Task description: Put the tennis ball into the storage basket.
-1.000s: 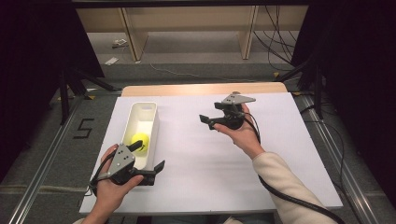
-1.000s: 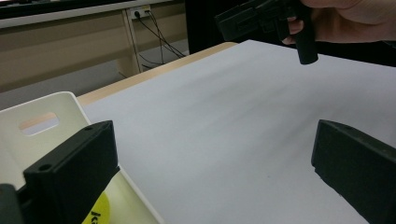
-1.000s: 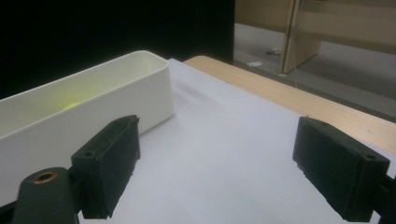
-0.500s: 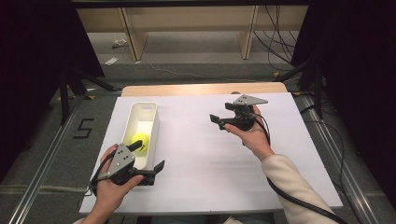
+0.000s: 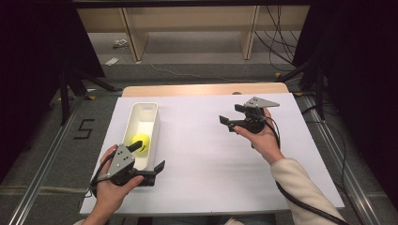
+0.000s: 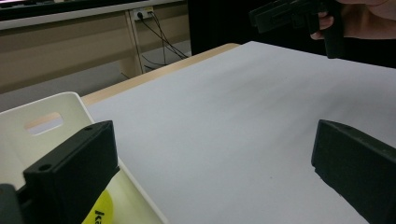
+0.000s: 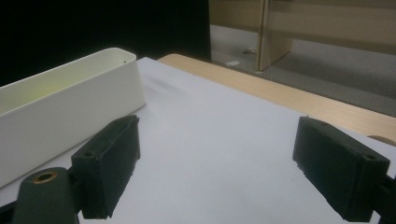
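A white oblong bin (image 5: 145, 115) stands on the left of the white table, with a yellow ball (image 5: 141, 142) in its near half. My left gripper (image 5: 148, 157) is open at the bin's near right corner, one jaw above the bin beside the ball and the other outside over the table. From the left gripper view, the bin's rim (image 6: 70, 100) and a sliver of the ball (image 6: 100, 213) lie under the left gripper (image 6: 212, 172). My right gripper (image 5: 232, 115) is held open above the table's right half. In its own view the right gripper (image 7: 224, 172) faces the bin (image 7: 70, 116) with nothing between the jaws.
The white sheet (image 5: 202, 150) covers the table between the bin and the right hand. A wooden strip (image 5: 202, 89) runs along the far edge. Dark stands and cables sit on the floor around the table. The other hand's gripper (image 6: 299, 14) shows far off in the left gripper view.
The right gripper has drifted to the right, away from the bin, staying open. The left gripper and the ball have not moved.
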